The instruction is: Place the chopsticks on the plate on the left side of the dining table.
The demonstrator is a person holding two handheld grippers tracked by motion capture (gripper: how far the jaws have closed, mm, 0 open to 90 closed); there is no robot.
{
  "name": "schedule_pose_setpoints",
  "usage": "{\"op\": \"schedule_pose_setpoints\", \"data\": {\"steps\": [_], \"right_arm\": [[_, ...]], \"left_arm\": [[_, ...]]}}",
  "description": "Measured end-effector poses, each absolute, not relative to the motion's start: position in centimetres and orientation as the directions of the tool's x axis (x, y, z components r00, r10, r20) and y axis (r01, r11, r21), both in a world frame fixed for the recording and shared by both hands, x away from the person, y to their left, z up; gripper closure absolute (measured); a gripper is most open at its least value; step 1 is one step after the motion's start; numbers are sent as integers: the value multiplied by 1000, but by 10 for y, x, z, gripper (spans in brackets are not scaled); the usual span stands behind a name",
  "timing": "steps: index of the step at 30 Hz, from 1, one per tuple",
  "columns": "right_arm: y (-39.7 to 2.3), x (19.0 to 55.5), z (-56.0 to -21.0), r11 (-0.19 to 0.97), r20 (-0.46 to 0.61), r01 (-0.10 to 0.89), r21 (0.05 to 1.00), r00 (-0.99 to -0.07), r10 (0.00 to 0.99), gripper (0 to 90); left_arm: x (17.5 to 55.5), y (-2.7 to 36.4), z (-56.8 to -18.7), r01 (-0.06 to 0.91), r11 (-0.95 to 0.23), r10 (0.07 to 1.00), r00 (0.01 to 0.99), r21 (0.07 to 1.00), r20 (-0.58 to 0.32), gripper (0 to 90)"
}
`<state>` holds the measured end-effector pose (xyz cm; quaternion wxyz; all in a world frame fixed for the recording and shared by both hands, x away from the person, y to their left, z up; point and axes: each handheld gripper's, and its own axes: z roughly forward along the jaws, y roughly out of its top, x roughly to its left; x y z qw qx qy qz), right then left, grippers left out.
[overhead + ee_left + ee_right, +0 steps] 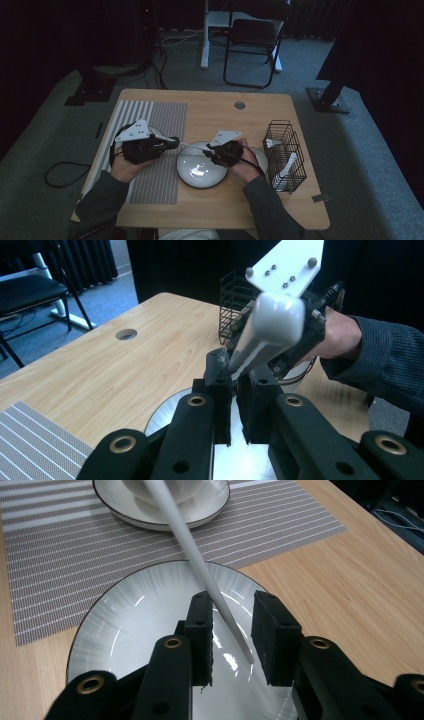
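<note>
The left gripper (170, 142) is clamped on the handle of a white spoon (267, 330), its jaws pressed tight on the thin end, as the left gripper view shows. The spoon reaches across a white bowl (192, 175) at the middle of the table (210, 105).

In the right gripper view the spoon (195, 555) runs between the jaws of the right gripper (232, 630). Those jaws stand apart with gaps on both sides; the handle passes close by the left jaw, and whether it touches it cannot be told. Beneath them the bowl (120, 625) holds nothing but reflections.

Farther off in that view, a second bowl (210, 502) sits on a striped mat (60, 550).

At the right of the table stands a black wire basket (295, 145). In it lies a white spoon-like utensil (287, 167), leaning along its length, with another small white piece near the far end, too small to make out.
</note>
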<state>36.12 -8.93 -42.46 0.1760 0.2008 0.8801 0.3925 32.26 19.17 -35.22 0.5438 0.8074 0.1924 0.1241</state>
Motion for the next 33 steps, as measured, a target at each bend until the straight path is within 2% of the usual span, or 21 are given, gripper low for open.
{"op": "schedule_pose_setpoints", "data": {"steps": [4, 8, 18, 23, 26, 33], "right_arm": [[-88, 361, -428, 632, -161, 213, 745, -862, 481, 694], [-88, 360, -429, 632, -163, 207, 746, -864, 476, 769], [-94, 351, -429, 625, -172, 147, 767, -890, 421, 848], [-97, 349, -424, 581, -159, 128, 804, -895, 417, 867], [-96, 349, -425, 602, -161, 143, 786, -892, 423, 869], [-91, 346, -428, 609, -173, 120, 784, -900, 401, 870]], "left_arm": [[324, 191, -350, 174, -318, 437, 899, 932, -19, 847], [326, 191, -350, 182, -315, 435, 900, 931, -28, 844], [338, 192, -360, 228, -339, 530, 848, 913, -15, 761], [339, 189, -365, 232, -350, 544, 839, 908, -5, 785], [337, 187, -362, 216, -352, 544, 839, 911, 11, 818], [340, 185, -364, 209, -364, 575, 817, 908, 42, 821]]}}
